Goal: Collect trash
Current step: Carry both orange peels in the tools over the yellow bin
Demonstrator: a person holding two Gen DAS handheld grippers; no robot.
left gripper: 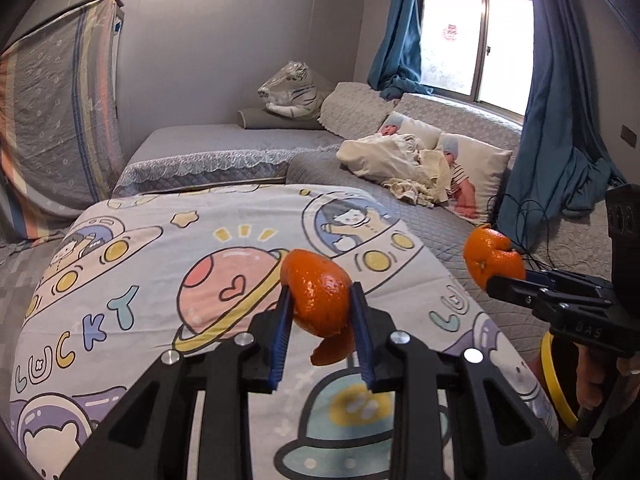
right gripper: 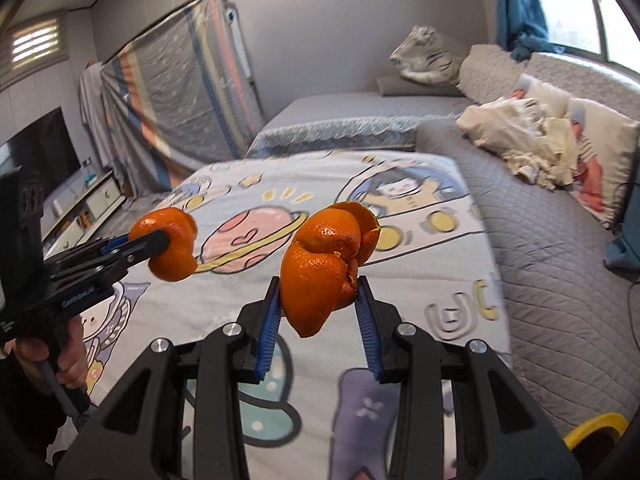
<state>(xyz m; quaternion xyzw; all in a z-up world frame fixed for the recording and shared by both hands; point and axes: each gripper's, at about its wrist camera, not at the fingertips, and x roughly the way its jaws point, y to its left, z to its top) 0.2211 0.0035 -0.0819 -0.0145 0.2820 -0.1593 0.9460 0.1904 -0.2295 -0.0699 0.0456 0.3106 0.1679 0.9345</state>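
Left wrist view: left gripper (left gripper: 320,300) pinching orange peel (left gripper: 320,300); right gripper (right gripper: 318,284) pinching crumpled peel (right gripper: 324,260); keeping both squeezes firm toward yellow-rimmed bin (left gripper: 554,380), lower right.

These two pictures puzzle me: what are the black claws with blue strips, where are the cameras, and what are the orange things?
No robot here: a person holds a hand-held gripping tool in each hand. Each tool carries its own wide-angle camera looking along its two fingers, so each picture shows one tool up close and the other off to the side. The left tool is shut on a piece of orange peel. The right tool is shut on a bigger, curled orange peel. Below them lies a cartoon space-print sheet spread over a grey quilted bed. A yellow rim shows at the edge; I cannot tell what it belongs to.
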